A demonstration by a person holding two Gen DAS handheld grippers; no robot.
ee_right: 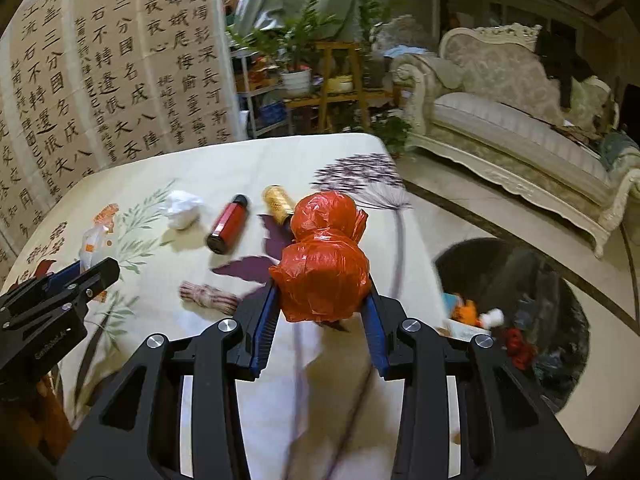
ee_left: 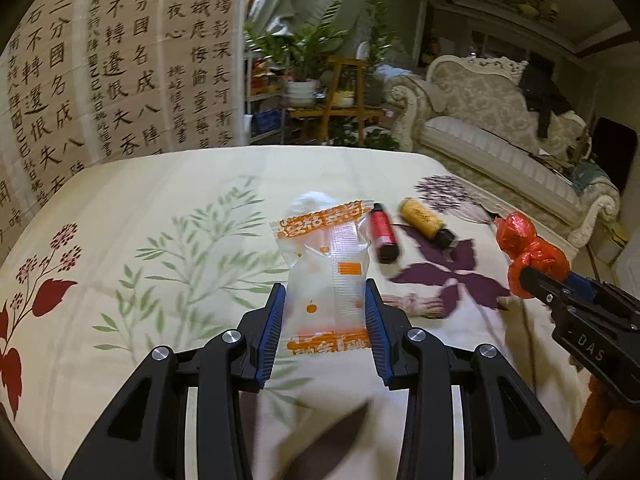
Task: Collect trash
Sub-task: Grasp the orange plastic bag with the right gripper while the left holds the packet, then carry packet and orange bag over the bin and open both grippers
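Observation:
My left gripper (ee_left: 325,292) is shut on a clear snack wrapper with orange print (ee_left: 326,264) and holds it above the table. My right gripper (ee_right: 323,300) is shut on a crumpled red plastic bag (ee_right: 324,264), lifted over the table's right side; it also shows in the left wrist view (ee_left: 532,256). A crumpled white tissue (ee_right: 181,208) lies on the flowered tablecloth (ee_right: 280,380). A dark trash bin (ee_right: 516,312) with rubbish in it stands on the floor to the right of the table.
A red tube (ee_right: 230,224), a yellow spool (ee_right: 278,204) and a bundle of striped sticks (ee_right: 208,298) lie on the cloth. A calligraphy screen (ee_right: 100,80) stands behind the table, plants (ee_right: 296,48) at the back, a sofa (ee_right: 520,120) to the right.

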